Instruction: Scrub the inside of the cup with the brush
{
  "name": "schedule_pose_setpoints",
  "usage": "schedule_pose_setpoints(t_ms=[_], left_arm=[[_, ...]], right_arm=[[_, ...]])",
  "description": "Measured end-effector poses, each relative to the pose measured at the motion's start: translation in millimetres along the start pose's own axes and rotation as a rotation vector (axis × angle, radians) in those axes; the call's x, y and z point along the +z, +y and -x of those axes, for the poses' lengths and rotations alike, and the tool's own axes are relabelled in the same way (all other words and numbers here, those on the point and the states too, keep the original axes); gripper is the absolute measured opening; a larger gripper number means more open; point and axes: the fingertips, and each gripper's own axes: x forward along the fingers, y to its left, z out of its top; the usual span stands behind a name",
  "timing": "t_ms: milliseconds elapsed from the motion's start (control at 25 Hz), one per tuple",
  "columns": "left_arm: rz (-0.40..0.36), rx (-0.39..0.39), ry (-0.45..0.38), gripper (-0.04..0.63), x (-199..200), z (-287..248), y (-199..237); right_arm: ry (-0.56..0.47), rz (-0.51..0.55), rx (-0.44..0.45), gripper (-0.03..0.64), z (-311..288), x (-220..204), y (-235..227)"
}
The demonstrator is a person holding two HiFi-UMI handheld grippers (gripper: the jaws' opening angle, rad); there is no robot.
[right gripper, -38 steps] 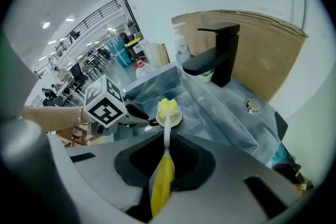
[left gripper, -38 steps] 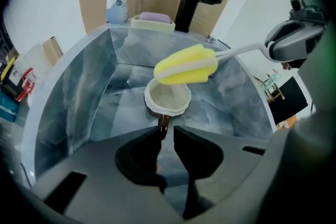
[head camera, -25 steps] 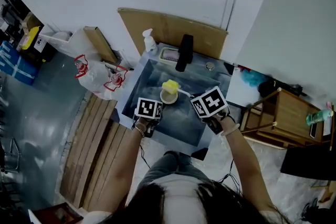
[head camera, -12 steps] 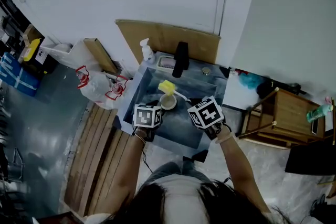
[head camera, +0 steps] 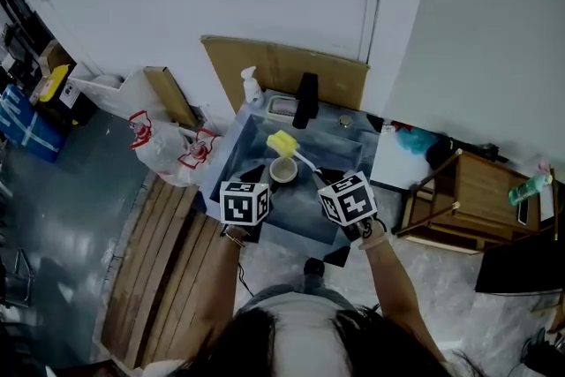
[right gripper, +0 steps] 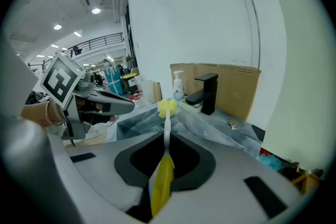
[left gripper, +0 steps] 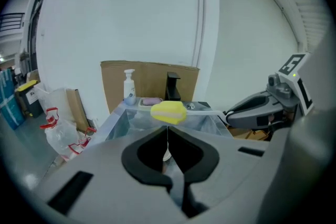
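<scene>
1. Your right hand-held gripper is clamped on the brush by its yellow grip. The jaws are part-closed round it, w/ the white shaft & yellow sponge head sticking out past the tips
2. Your left hand-held gripper has just been closing. Its pads now meet, w/ nothing clearly pinched. A pale sliver shows thru the gap under them, maybe the cup below, but I can't confirm that
3. The cup stands upright, mouth up, mid-sink, in front of the faucet. Neither gripper seems to touch it
4. The brush head sits past the cup on the faucet side. It looks raised clear of the rim, not inside
5. Long axis: it runs from your right gripper toward the sink's back-left, w/ the head leading & the grip end toward you. In the left gripper view the shaft lies close to level
6. Doing it well, as I judge it:
   - Steady the cup first, since a free cup will prob. skid or tip under the sponge. Open the left & take the wall near the rim
   - Then tip the shaft steeper so the head drops thru the mouth instead of riding across the rim
   - Sweep round the wall & down to the base w/ light pressure
</scene>
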Motion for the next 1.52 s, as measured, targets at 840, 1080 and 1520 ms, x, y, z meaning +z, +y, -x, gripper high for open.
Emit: schedule_pose_setpoints(t_ms=[840, 1080, 1520], left_arm=[[-0.062, -0.029, -0.321, 0.009, 42, 128, -35], [-0.071, -0.046, -0.378, 0.009, 41, 159, -44], [-0.070, -0.052, -0.449, 0.009, 32, 218, -44]], right_arm=[[-0.296, 0.027, -0.105, 0.049, 75, 34, 55], [-0.376, 0.039, -0.130, 0.049, 99, 42, 74], [-0.476, 0.063, -0.172, 0.049, 146, 52, 115]])
